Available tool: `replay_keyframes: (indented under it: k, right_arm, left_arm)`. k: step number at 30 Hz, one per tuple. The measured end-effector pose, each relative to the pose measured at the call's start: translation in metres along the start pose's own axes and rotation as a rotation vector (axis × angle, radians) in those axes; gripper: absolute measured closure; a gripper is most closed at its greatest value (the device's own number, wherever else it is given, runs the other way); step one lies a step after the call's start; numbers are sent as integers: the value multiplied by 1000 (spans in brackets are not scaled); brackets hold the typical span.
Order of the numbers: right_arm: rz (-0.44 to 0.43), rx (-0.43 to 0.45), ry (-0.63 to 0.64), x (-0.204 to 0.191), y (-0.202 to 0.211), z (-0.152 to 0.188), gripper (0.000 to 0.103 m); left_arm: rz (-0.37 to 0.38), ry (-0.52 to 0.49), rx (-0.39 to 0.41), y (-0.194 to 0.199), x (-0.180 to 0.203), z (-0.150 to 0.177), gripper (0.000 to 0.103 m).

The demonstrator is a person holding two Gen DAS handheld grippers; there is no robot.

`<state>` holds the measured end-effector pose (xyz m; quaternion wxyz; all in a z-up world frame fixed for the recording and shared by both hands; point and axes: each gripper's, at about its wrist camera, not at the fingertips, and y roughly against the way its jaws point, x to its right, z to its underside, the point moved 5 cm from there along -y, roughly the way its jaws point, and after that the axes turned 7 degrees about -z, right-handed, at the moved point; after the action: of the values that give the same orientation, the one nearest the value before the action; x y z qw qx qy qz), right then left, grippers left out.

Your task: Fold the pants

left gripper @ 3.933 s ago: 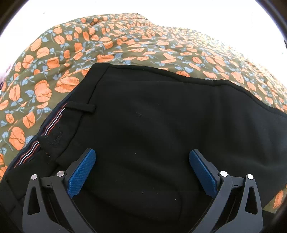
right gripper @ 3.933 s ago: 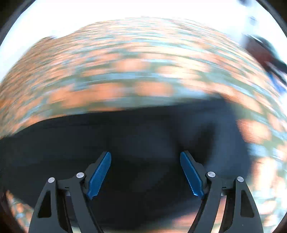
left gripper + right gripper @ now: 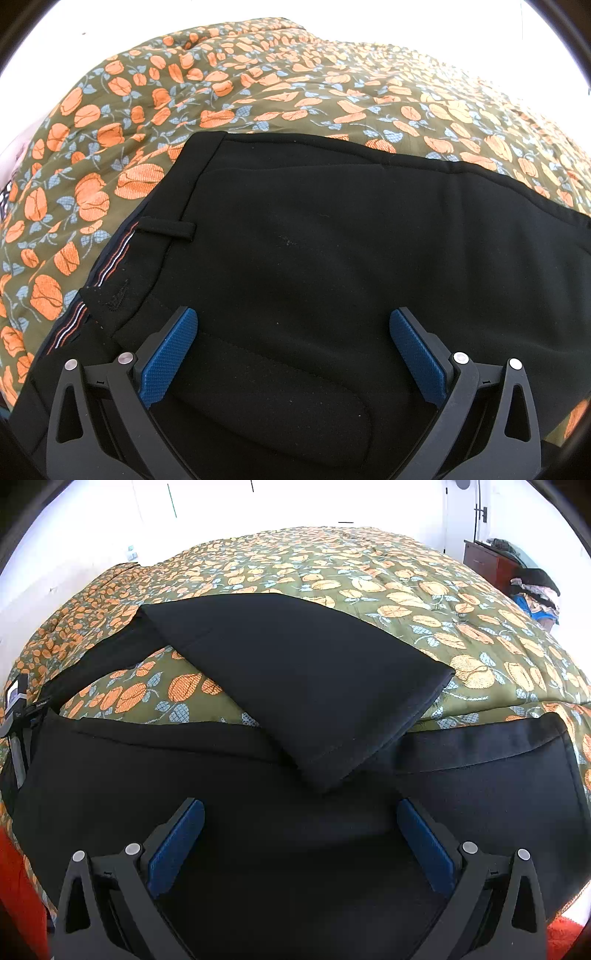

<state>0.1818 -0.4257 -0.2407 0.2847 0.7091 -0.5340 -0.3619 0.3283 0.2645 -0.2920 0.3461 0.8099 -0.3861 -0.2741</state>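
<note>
Black pants (image 3: 332,258) lie on a flowered bed cover (image 3: 258,92). In the left wrist view I see the waist end, with a belt loop (image 3: 166,230) and striped inner waistband (image 3: 107,269) at the left. My left gripper (image 3: 293,332) is open just above the seat of the pants. In the right wrist view the pants (image 3: 295,672) have one leg folded back across the other, its hem end (image 3: 417,701) lying on top. My right gripper (image 3: 301,823) is open and empty above the lower leg fabric.
The bed cover (image 3: 369,572) stretches far back. A dark wooden cabinet (image 3: 484,561) and a pile of clothes (image 3: 535,590) stand at the far right. Red fabric (image 3: 14,886) shows at the near left edge. White walls lie behind.
The right gripper's view was blurred with motion and is now steady, looking at a leg folded back across the pants. The left gripper has hardly moved.
</note>
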Motion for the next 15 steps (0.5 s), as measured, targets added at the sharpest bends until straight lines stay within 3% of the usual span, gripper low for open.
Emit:
replay_keyframes:
  k: [15]
  right_arm:
    - [5,-3,-5,0,-1,-1,0]
  left_arm:
    - [0,0,0,0,0,0,0]
